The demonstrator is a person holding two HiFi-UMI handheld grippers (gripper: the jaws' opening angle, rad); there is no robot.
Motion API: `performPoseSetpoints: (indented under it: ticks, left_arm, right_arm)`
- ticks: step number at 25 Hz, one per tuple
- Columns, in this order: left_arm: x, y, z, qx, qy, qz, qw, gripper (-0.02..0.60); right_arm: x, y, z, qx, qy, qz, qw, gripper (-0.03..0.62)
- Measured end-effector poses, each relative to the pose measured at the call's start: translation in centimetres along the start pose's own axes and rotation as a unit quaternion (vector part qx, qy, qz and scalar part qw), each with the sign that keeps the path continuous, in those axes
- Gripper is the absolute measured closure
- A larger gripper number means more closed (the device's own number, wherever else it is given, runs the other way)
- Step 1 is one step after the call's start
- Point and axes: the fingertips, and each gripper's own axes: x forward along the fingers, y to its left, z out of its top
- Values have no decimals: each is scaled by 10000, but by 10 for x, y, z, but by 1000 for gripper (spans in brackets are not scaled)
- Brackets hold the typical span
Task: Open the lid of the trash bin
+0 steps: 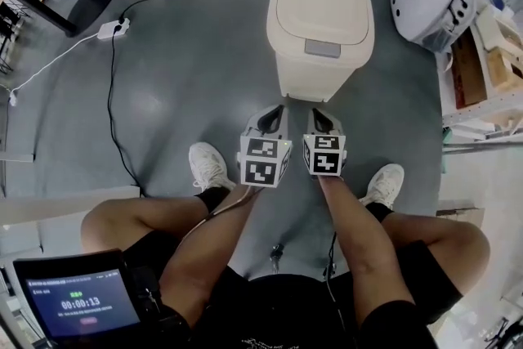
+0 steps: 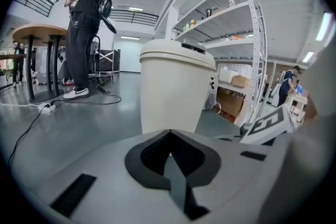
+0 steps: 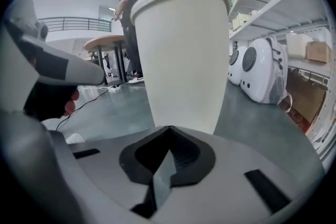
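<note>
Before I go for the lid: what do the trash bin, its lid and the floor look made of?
Trash bin: likely moulded plastic, cream, matte; smooth seamless walls, rounded corners. Lid: same cream plastic, faint sheen, with a grey panel at its front edge. Floor: probably sealed concrete or resin; grey, glossy, mirrors light.

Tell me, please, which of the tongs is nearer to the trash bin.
Right, narrowly. The right tongs point at the front base of the trash bin, near its middle and just short of it; the left tongs sit off its left front corner. Neither touches it.
</note>
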Motion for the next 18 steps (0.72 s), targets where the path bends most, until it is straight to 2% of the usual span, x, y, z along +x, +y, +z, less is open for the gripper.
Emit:
performPoseSetpoints:
  ticks: [5, 10, 14, 18]
  left_arm:
    - [-32, -12, 8, 65, -372, -51, 9993, 581]
    - [-60, -29, 22, 190, -806, -149, 9965, 581]
    - [-86, -39, 39, 285, -1137, -198, 9929, 581]
    - [-108, -50, 45, 410, -1253, -164, 9911, 581]
  right_arm:
    - [-56, 7, 30, -87, -654, -59, 9978, 589]
    - [-117, 7, 69, -120, -1370, -202, 9903, 589]
    - [-161, 12, 90, -173, -1645, -241, 9859, 589]
    - [-195, 20, 98, -337, -1772, -250, 9833, 589]
